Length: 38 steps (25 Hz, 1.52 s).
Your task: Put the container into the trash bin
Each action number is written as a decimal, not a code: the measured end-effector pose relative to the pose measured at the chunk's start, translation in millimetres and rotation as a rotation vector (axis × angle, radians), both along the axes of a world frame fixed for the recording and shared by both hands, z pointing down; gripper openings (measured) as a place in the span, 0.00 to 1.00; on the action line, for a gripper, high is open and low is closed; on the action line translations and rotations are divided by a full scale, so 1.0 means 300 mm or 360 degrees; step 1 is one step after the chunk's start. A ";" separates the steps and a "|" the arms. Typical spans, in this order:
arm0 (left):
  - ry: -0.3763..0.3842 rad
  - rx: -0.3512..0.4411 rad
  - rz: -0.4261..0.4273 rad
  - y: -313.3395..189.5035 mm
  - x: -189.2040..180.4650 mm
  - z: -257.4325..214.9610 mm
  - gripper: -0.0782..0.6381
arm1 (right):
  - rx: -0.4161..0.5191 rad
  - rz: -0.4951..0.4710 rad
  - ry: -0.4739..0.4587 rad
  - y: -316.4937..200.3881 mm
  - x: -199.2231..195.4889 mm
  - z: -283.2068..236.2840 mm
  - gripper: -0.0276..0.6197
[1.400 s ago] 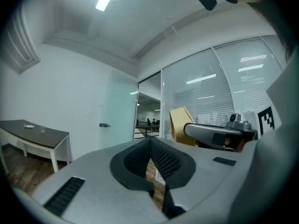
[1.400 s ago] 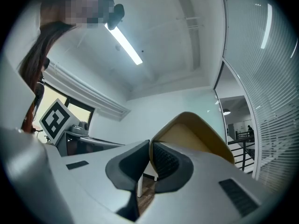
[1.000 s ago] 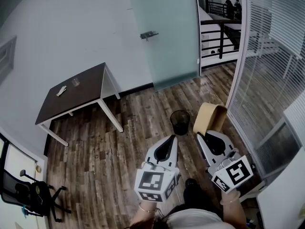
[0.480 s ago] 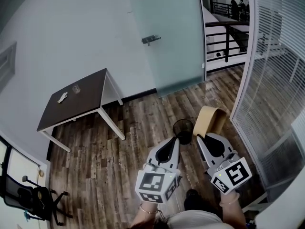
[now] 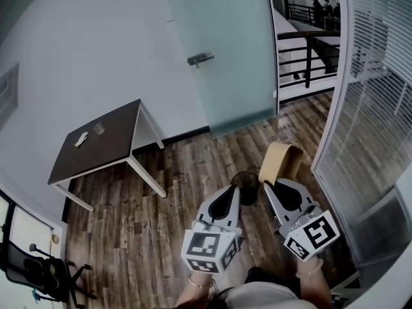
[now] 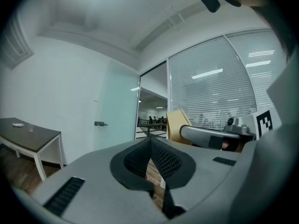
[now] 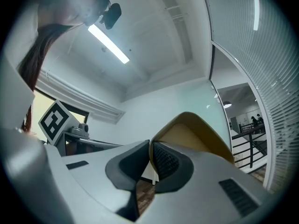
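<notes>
A tan paper container [image 5: 281,161] hangs above the wood floor, with my right gripper [image 5: 265,184] shut on its rim. In the right gripper view the pads pinch the container's thin wall [image 7: 198,135] at my right gripper [image 7: 150,144]. A black mesh trash bin [image 5: 248,181] stands on the floor just beyond both grippers' tips, its near side hidden behind my left gripper [image 5: 234,188]. That left gripper [image 6: 150,139] is shut with nothing in it. The container [image 6: 174,123] shows to its right in the left gripper view.
A dark-topped white-legged table [image 5: 96,148] stands at the left wall with small items on it. A frosted glass door [image 5: 219,50] is ahead, and a glass wall with blinds [image 5: 373,127] is on the right. An office chair [image 5: 45,272] sits at the lower left.
Both grippers and the container have come closer to the trash bin, which now sits right at their tips and is partly hidden. The grip is unchanged.
</notes>
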<state>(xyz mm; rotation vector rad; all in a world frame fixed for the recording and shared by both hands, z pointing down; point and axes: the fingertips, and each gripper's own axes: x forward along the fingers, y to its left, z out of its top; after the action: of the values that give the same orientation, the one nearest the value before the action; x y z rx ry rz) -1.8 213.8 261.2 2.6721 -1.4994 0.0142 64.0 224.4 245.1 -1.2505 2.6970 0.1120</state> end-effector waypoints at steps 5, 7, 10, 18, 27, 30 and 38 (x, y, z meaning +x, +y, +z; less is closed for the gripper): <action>0.0001 -0.0011 -0.0013 -0.110 0.040 0.000 0.14 | -0.0001 -0.0030 0.0001 -0.116 0.032 -0.009 0.09; -0.0007 -0.0024 -0.0011 -0.159 0.055 0.007 0.14 | -0.0009 -0.0049 0.0001 -0.169 0.033 -0.005 0.09; -0.0018 -0.0037 -0.0004 -0.232 0.059 0.005 0.14 | -0.0013 -0.0065 0.0004 -0.241 0.023 -0.012 0.09; -0.0016 -0.0044 0.0026 -0.518 0.032 0.043 0.14 | -0.0044 -0.0048 0.0025 -0.518 -0.008 0.040 0.09; 0.0027 -0.0057 0.0091 -0.933 -0.089 0.031 0.14 | -0.0069 0.0008 0.0064 -0.924 -0.138 0.025 0.09; 0.0043 -0.0051 0.0105 -1.060 -0.138 0.006 0.14 | -0.0072 0.0025 0.0076 -1.047 -0.187 0.002 0.09; 0.0074 -0.0038 0.0127 -1.252 -0.256 -0.002 0.14 | -0.0069 0.0053 0.0106 -1.231 -0.312 -0.010 0.09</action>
<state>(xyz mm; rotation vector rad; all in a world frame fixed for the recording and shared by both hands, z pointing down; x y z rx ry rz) -78.5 -161.7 260.7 2.6921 -1.3702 -0.0251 -29.6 -145.0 242.2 -1.3273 2.7494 0.1018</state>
